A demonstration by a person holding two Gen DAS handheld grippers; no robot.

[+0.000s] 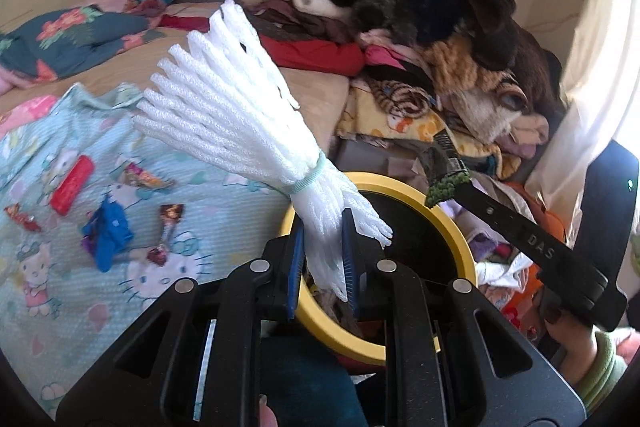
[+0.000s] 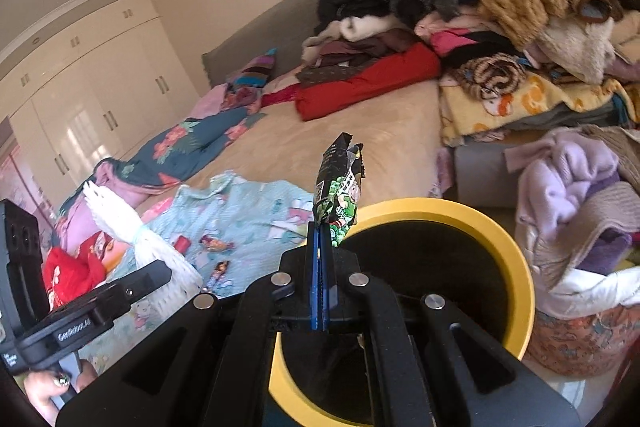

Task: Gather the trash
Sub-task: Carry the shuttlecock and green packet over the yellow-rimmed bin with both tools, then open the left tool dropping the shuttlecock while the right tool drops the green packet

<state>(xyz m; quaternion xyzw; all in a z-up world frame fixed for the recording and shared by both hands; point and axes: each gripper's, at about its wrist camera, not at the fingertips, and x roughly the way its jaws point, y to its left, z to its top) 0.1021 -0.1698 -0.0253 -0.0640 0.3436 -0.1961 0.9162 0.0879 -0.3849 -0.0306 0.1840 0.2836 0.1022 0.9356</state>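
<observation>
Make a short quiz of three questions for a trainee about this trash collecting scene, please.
1. True or false: the right gripper is empty.
2. What does the left gripper hold? A) white foam netting B) red box C) blue wrapper
3. What colour is the rim of the bin below both grippers?

Key:
1. False: it is shut on a green snack wrapper.
2. A, the white foam netting.
3. Yellow.
</observation>
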